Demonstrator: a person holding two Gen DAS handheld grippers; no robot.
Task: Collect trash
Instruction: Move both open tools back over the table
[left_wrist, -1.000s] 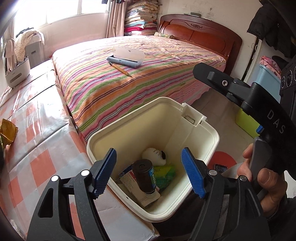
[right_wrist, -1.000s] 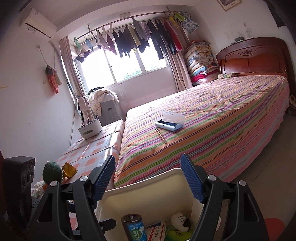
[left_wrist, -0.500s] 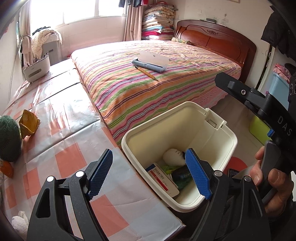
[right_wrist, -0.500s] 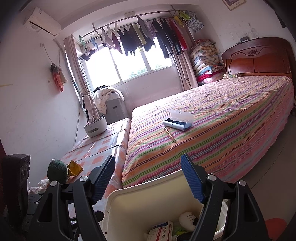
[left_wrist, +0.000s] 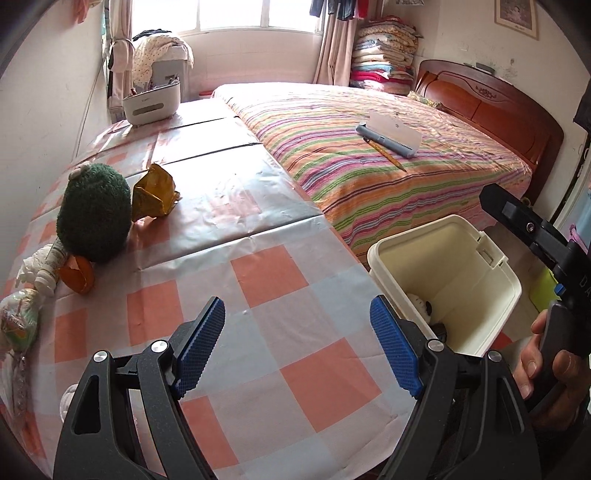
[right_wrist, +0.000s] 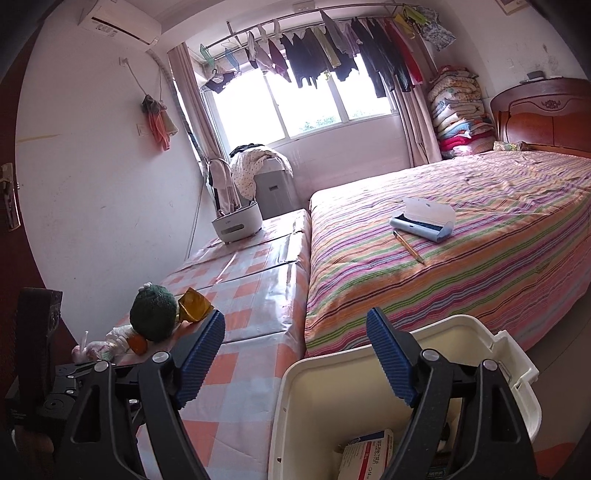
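I am holding the left gripper (left_wrist: 297, 345) over the checked pink-and-white plastic tablecloth (left_wrist: 258, 236), its blue-padded fingers (left_wrist: 201, 341) spread wide and carrying nothing, so it is ready to close on whatever I reach for. The trash I am collecting is lying in a cluster at the table's far left edge: a crumpled golden foil wrapper (left_wrist: 153, 192), an orange curved scrap of peel (left_wrist: 76, 278), and a crinkled clear plastic bag (left_wrist: 18, 321), all crowded around a round dark-green plush toy (left_wrist: 94, 218). I judge the toy is not rubbish, so it is sitting there as an obstacle to work around.

I am keeping the cream rectangular plastic bin (left_wrist: 480, 295) just beside the table's right edge, lid open, so each piece has a short trip. The right gripper (right_wrist: 295, 360) is hanging above the bin (right_wrist: 369, 373), its fingers likewise apart and empty. A white printed medicine box (right_wrist: 367, 456) is already lying inside, so I reckon the job is partly done, with the wrapper the easiest next grab.
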